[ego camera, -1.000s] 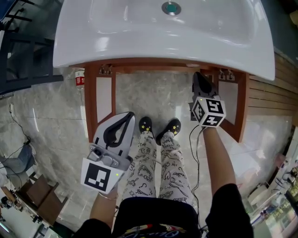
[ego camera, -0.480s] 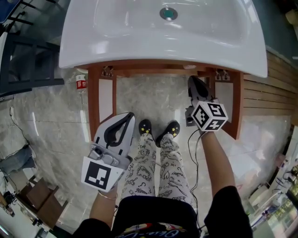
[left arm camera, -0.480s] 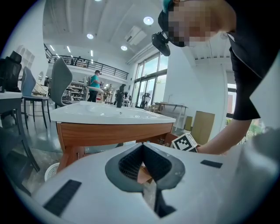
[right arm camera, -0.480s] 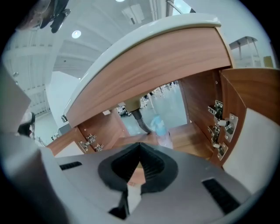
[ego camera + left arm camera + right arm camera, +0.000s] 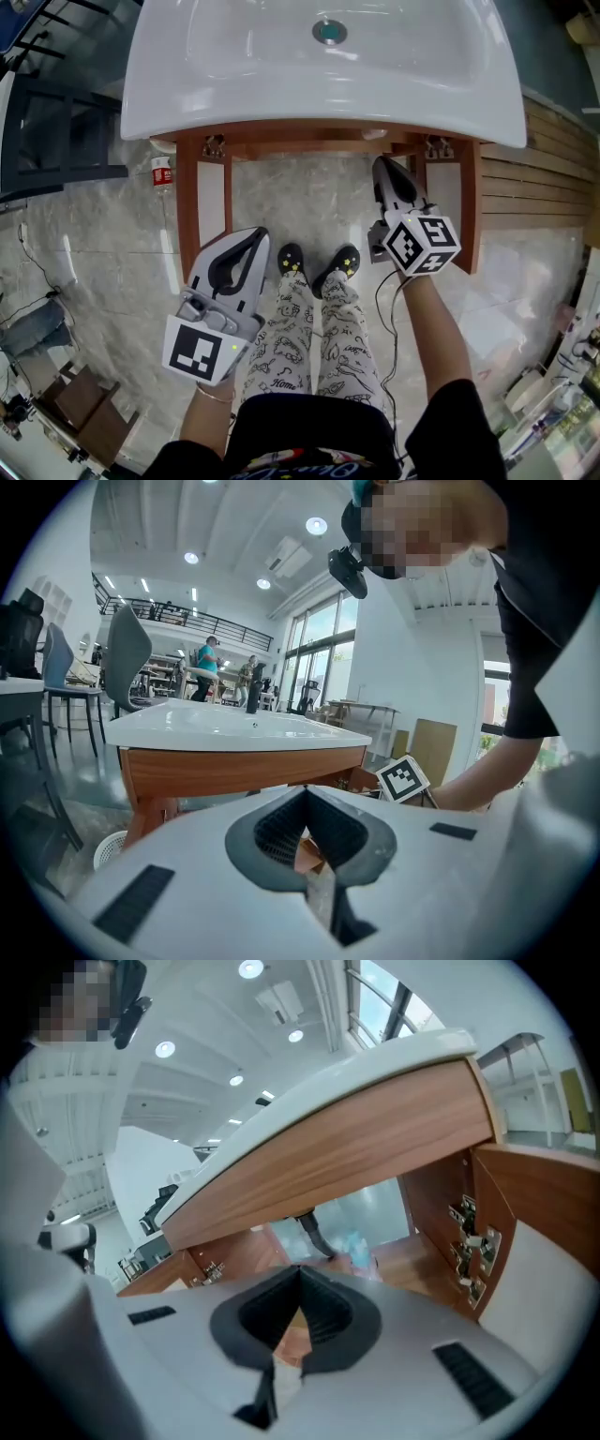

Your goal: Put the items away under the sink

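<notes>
The white sink [image 5: 323,70] sits on a wooden cabinet with both doors swung open: the left door [image 5: 186,211] and the right door [image 5: 472,211]. My right gripper [image 5: 381,167] is shut with nothing in it and points into the opening near the right door. In the right gripper view the shut right gripper [image 5: 298,1275] faces a dark drain pipe [image 5: 313,1233] and a bluish item [image 5: 360,1247] on the cabinet floor. My left gripper [image 5: 254,234] is shut and holds nothing, lower left, outside the cabinet; the left gripper [image 5: 305,795] faces the sink from the side.
A small bottle with a red label [image 5: 161,172] stands on the marble floor [image 5: 103,244] just left of the cabinet. The person's legs and black shoes [image 5: 319,261] are between the grippers. Hinges [image 5: 473,1241] line the right door. Wooden slats [image 5: 539,178] run on the right.
The right gripper has drawn back a little from the cabinet opening toward the person. The left gripper has stayed in place, and the head view has shifted slightly.
</notes>
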Demonstrator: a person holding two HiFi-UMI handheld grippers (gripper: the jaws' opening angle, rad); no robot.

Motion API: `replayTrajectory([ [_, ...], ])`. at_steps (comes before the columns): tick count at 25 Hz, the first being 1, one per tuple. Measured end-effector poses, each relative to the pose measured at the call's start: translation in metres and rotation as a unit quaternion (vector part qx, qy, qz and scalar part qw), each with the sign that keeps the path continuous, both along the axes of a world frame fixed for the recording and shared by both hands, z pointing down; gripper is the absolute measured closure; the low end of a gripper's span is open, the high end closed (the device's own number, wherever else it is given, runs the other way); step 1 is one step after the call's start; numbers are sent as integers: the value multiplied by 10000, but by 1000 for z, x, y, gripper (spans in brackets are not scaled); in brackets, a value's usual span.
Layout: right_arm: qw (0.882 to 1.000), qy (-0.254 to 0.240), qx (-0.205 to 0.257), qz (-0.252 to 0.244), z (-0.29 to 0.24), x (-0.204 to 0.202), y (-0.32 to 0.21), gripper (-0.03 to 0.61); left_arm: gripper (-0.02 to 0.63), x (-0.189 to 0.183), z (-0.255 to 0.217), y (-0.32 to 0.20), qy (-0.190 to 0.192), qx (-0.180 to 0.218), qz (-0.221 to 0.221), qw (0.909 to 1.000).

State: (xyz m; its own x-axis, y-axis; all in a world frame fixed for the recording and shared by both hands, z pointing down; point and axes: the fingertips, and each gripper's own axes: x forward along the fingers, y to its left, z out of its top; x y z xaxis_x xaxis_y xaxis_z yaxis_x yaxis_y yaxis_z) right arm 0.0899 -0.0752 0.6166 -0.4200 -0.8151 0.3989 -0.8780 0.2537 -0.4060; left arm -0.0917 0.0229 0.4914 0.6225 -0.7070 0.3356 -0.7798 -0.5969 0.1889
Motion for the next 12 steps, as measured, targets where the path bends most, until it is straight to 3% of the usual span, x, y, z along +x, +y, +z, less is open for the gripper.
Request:
replayTrajectory([
  [5,9979,369,340,-416,-23,-17,9,572,607,0,-2,1,-15,15,21,10000],
  [12,9976,405,430,-366,-41,-18,12,572,607,5,-14,0,33,85,68,9999],
])
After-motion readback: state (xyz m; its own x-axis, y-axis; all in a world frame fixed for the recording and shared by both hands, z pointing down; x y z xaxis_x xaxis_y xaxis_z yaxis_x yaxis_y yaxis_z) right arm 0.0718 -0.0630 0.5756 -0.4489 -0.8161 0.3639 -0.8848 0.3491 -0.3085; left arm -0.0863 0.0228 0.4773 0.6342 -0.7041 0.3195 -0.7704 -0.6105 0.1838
